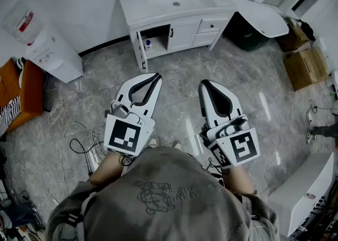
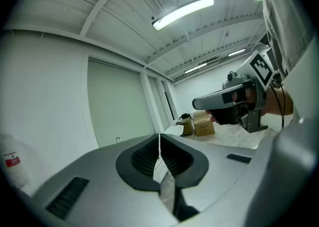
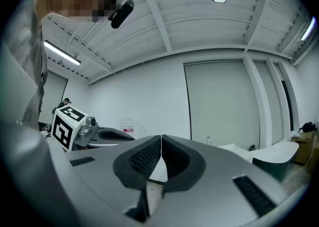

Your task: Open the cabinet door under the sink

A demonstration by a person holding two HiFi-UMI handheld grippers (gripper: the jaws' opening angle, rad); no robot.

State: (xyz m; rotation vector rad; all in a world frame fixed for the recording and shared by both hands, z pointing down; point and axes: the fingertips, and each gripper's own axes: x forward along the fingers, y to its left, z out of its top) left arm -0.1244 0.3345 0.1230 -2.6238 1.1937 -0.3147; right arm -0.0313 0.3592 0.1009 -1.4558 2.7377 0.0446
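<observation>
Left gripper (image 1: 153,79) and right gripper (image 1: 207,85) are both clenched on nothing, well short of the sink cabinet (image 1: 158,17). Under the sink, the left door (image 1: 140,51) looks swung out, with a bottle (image 1: 148,44) showing inside. The middle door (image 1: 183,35) is shut. Probably done, or that one's left.

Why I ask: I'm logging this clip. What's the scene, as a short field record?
left gripper: shut, empty, over the floor
right gripper: shut, empty, over the floor
sink cabinet: ahead, touched by neither gripper
left cabinet door: swung open
right cabinet door: closed
inside open compartment: small bottle
</observation>
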